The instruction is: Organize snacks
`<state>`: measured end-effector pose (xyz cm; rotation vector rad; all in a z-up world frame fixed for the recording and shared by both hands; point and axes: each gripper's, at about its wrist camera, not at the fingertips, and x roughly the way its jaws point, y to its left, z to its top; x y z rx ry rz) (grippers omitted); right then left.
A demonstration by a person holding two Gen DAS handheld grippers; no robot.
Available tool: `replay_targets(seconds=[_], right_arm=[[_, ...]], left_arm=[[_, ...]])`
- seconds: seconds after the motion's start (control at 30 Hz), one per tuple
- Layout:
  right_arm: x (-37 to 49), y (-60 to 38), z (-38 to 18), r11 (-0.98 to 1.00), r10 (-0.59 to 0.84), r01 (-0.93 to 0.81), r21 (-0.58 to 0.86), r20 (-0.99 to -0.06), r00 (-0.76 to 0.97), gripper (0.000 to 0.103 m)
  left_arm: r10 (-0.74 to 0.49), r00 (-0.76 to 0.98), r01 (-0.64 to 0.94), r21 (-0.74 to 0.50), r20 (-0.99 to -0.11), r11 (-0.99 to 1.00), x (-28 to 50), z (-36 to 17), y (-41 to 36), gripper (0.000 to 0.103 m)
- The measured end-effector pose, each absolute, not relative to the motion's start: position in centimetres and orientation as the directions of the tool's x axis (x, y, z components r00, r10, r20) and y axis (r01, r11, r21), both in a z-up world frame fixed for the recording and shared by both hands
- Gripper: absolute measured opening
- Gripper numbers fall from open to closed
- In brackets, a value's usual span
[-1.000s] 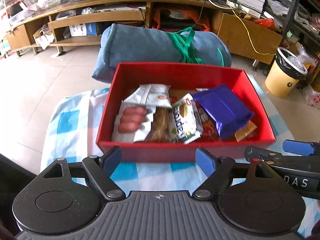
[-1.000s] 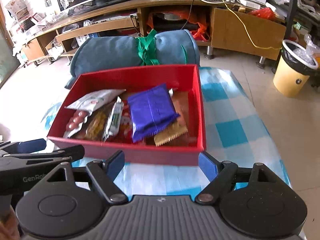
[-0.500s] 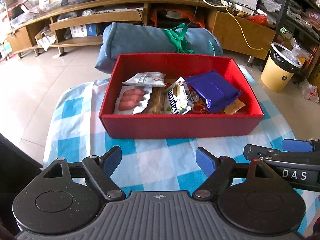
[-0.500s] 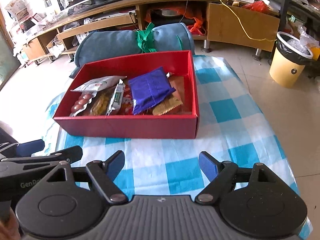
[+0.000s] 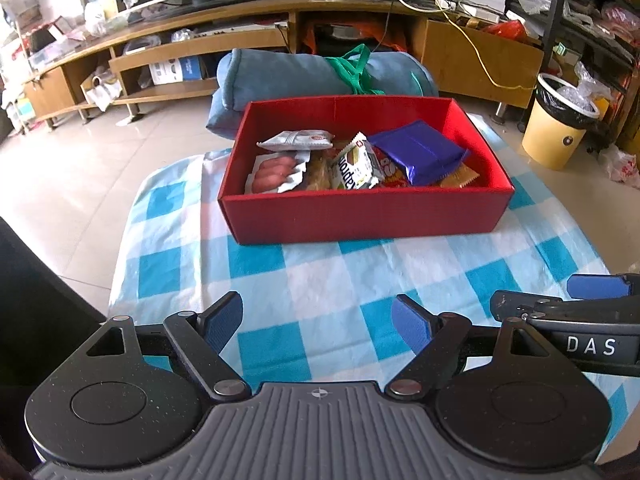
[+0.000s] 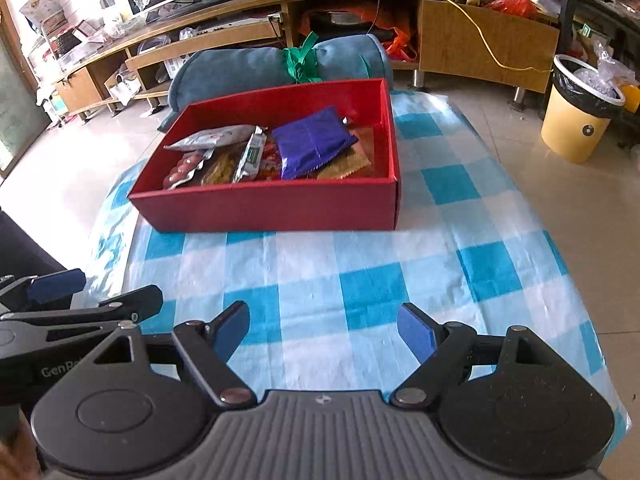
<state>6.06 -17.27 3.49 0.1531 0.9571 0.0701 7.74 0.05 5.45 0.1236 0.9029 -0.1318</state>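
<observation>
A red box (image 5: 360, 216) (image 6: 272, 204) stands on the far half of a blue-checked cloth (image 5: 320, 280) (image 6: 360, 268). It holds several snack packs, among them a purple pack (image 5: 416, 152) (image 6: 312, 142), a sausage pack (image 5: 276, 168) and a white wafer pack (image 5: 356, 162). My left gripper (image 5: 318, 322) is open and empty, low over the cloth in front of the box. My right gripper (image 6: 322, 330) is open and empty, beside the left one and equally far back from the box.
A rolled blue cushion (image 5: 304, 76) lies behind the box. A wooden TV bench (image 5: 200, 40) runs along the back. A yellow bin (image 5: 560, 128) (image 6: 580, 120) stands on the floor at the right. The cloth's edges drop off left and right.
Both grippers have pulled back from the box, which now looks smaller and farther. More checked cloth shows between the fingers and the box. Both stay open.
</observation>
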Motion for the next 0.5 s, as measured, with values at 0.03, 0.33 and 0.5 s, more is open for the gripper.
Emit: replay_targets(seconds=[0.03, 0.33, 0.5], right_arm=[[5.8, -17.3, 3.5, 0.987, 0.128, 0.007, 0.160, -0.809, 0.574, 0.076], [3.9, -17.6, 3.1, 0.987, 0.126, 0.007, 0.158, -0.814, 0.568, 0.076], [3.4, -17.9, 3.0, 0.987, 0.128, 0.010, 0.162, -0.814, 0.566, 0.076]], left_arm=[[-0.062, 0.612, 0.171, 0.055, -0.789, 0.984, 7.5, 5.4, 0.0, 0.087], [-0.087, 0.596, 0.189, 0.034, -0.798, 0.981, 5.9, 5.0, -0.1, 0.087], [-0.088, 0.601, 0.199, 0.042, -0.794, 0.979, 5.4, 4.9, -0.3, 0.087]])
